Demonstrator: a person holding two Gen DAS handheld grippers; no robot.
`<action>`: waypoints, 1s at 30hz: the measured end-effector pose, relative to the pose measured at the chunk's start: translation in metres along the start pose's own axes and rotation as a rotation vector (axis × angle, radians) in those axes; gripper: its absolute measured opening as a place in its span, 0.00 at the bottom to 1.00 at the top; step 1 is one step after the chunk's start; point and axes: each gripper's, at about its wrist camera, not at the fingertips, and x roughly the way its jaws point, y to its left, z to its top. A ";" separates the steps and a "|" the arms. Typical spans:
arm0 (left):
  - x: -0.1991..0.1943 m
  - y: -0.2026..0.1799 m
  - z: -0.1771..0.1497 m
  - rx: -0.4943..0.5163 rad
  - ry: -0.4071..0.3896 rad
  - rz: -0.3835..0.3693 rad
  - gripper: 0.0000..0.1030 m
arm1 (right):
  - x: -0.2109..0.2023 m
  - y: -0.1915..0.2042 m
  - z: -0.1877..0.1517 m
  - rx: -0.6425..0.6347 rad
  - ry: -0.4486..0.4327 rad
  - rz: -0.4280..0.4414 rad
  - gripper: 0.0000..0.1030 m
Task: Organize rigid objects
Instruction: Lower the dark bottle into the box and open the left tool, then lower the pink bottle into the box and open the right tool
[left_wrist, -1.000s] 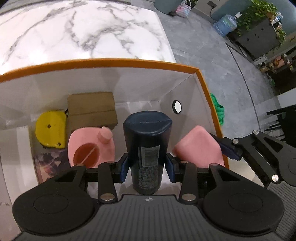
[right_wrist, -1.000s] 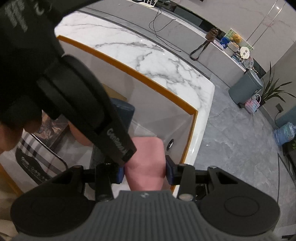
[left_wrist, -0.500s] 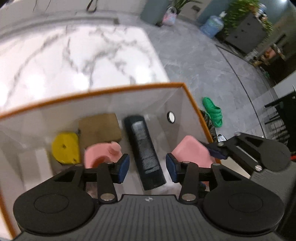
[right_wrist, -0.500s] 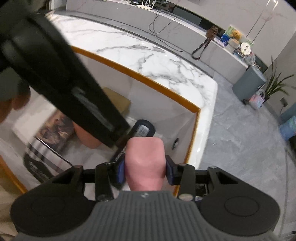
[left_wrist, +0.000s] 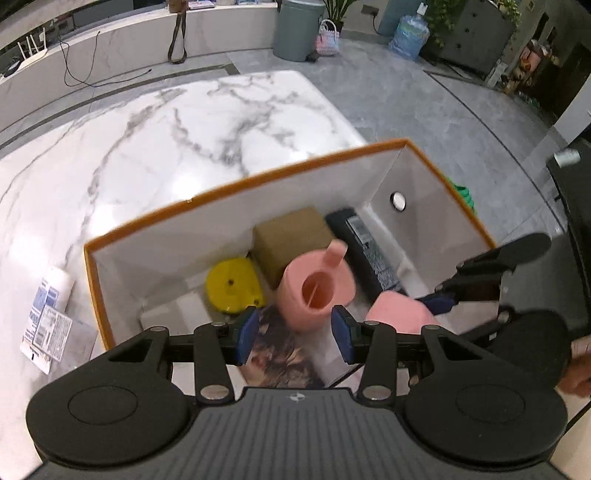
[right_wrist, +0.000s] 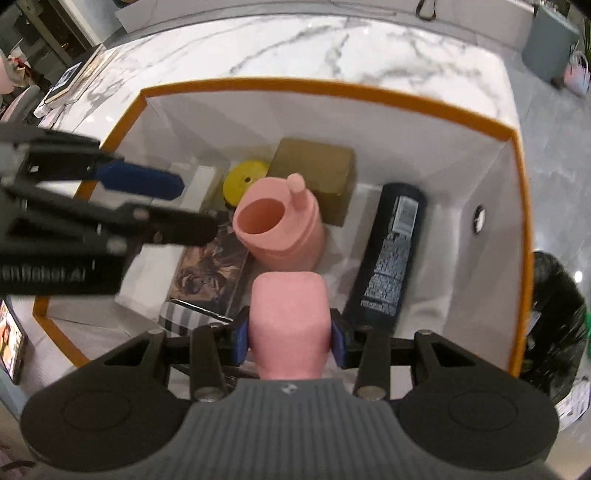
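An orange-rimmed white box (left_wrist: 236, 184) (right_wrist: 332, 90) stands on the marble table. Inside lie a dark blue bottle (left_wrist: 365, 247) (right_wrist: 391, 254) on its side, a pink cup (left_wrist: 317, 288) (right_wrist: 277, 229), a yellow tape measure (left_wrist: 232, 286) (right_wrist: 245, 181) and a brown carton (left_wrist: 291, 240) (right_wrist: 314, 173). My left gripper (left_wrist: 294, 334) (right_wrist: 159, 203) hangs open above the box with nothing between its pads. My right gripper (right_wrist: 290, 332) (left_wrist: 443, 299) is shut on a pink block (right_wrist: 288, 317) (left_wrist: 399, 312), held over the box's near side beside the bottle.
A picture book (right_wrist: 210, 273) and a striped item (right_wrist: 177, 314) lie on the box floor. A labelled packet (left_wrist: 48, 321) lies on the marble left of the box. A black bin bag (right_wrist: 554, 314) stands off the table's right edge.
My left gripper let go of the dark bottle, which now lies flat in the box, then rose and drew back. The right gripper rolled over the box, still holding the pink block.
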 end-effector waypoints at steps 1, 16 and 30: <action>0.002 0.002 -0.003 -0.007 0.009 -0.008 0.49 | 0.002 0.002 0.001 0.002 0.007 0.001 0.41; 0.003 0.027 -0.016 -0.072 0.022 -0.051 0.49 | 0.023 0.001 0.022 0.113 0.048 0.007 0.43; 0.002 0.026 -0.022 -0.070 0.032 -0.057 0.49 | 0.018 -0.003 -0.001 0.144 0.171 0.016 0.51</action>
